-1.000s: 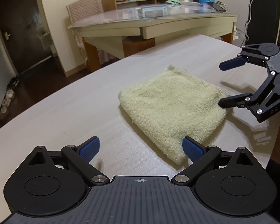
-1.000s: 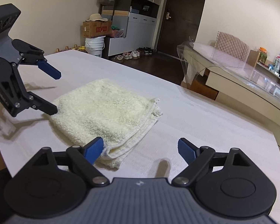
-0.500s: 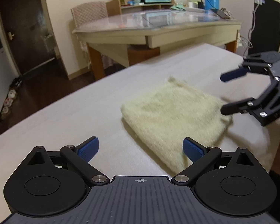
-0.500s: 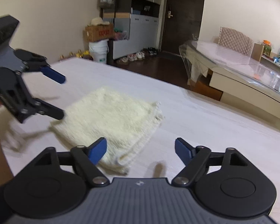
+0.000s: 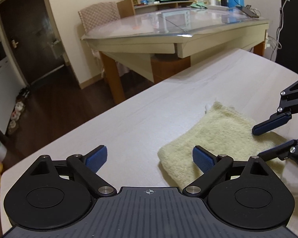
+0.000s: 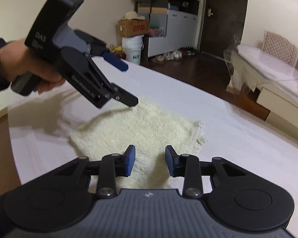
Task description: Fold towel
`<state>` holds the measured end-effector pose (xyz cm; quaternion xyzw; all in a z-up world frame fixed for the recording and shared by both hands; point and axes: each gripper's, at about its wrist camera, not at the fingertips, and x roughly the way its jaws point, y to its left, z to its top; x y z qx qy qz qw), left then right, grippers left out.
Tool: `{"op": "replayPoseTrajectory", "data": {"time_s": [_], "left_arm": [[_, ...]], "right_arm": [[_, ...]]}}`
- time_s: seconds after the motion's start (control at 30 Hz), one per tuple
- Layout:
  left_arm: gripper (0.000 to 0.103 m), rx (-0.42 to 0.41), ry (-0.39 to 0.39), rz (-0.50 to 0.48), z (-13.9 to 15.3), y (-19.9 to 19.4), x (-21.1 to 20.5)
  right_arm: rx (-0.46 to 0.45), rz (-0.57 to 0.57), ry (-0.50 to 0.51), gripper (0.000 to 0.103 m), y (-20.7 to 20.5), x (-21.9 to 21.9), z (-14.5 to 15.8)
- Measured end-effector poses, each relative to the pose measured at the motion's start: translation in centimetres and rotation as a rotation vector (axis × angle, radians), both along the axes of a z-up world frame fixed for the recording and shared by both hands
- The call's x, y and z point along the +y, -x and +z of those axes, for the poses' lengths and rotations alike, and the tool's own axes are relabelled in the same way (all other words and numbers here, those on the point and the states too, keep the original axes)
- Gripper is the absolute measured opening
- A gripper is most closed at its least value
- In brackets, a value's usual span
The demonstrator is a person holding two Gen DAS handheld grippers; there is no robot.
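- One folded towel (image 6: 141,130) lies on the table (image 5: 129,119), under my right gripper (image 6: 150,161), right of my left gripper (image 5: 149,157).
- Two grippers: left wide apart, right narrower, both empty.

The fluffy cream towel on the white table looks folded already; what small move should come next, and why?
Probably draw both grippers back. The fluffy cream towel lies flat as a compact folded square on the white table. The left gripper and the right gripper are both open, holding nothing.
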<state>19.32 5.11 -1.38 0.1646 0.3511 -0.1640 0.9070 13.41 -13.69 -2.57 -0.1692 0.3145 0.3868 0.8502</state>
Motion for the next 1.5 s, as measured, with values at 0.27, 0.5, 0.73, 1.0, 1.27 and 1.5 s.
{"op": "replayPoseTrajectory", "data": {"time_s": [0.27,0.5,0.73,1.0,1.27,1.5], "left_arm": [[0.097,0.023,0.021,0.011,-1.1,-1.0,1.0],[0.096,0.021,0.065,0.026,-0.3,-1.3,1.9],[0.097,0.02,0.004,0.002,-1.2,-1.7,1.3],[0.096,-0.004,0.053,0.044,0.1,-1.2,2.8],[0.096,0.0,0.063,0.052,0.0,-1.0,3.6],[0.096,0.008,0.065,0.042,-0.2,-1.2,3.5]], "right_arm": [[0.017,-0.014,-0.033,0.043,-0.9,-0.5,-0.2],[0.016,-0.079,-0.079,0.043,-1.5,-2.3,0.9],[0.106,-0.129,-0.158,0.043,-6.7,-3.7,0.9],[0.16,-0.091,-0.143,0.03,-10.8,-2.1,-0.1],[0.153,-0.107,-0.193,0.008,-10.4,-2.3,0.0],[0.081,-0.074,-0.24,0.008,-8.1,-2.3,2.3]]}}
